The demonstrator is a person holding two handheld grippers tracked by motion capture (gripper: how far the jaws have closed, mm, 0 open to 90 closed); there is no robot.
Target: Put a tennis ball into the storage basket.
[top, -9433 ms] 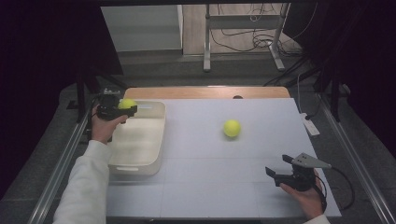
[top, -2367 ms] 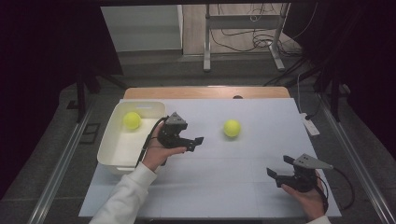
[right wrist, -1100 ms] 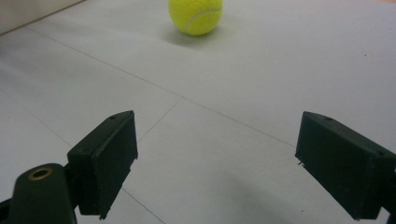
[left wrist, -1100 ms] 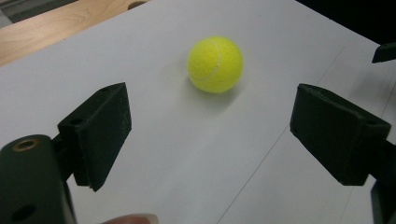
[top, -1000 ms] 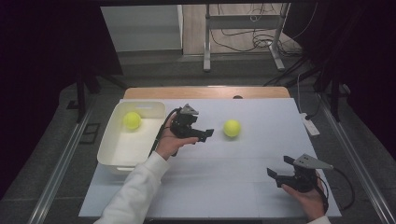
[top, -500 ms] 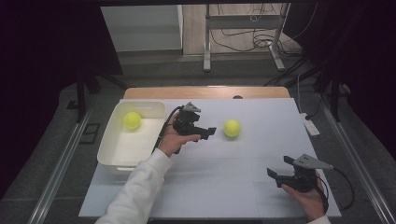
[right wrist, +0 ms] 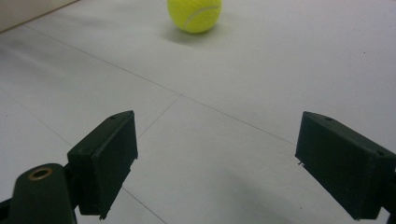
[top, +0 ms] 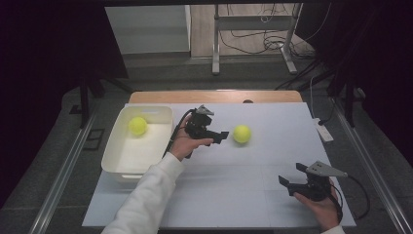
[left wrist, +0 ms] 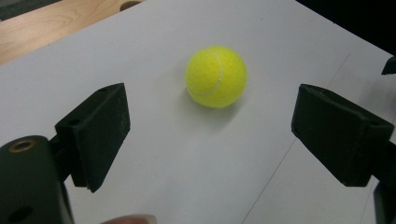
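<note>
The round yellow-green tennis ball [top: 242,133] sits mid-way on the white tabletop [top: 243,195], bare surface all around it — well clear of every edge. The left tool [top: 221,136], jaws wide and empty, has edged closer to it, opening a little further. The right tool [top: 288,178] gapes empty near the front edge.
</note>
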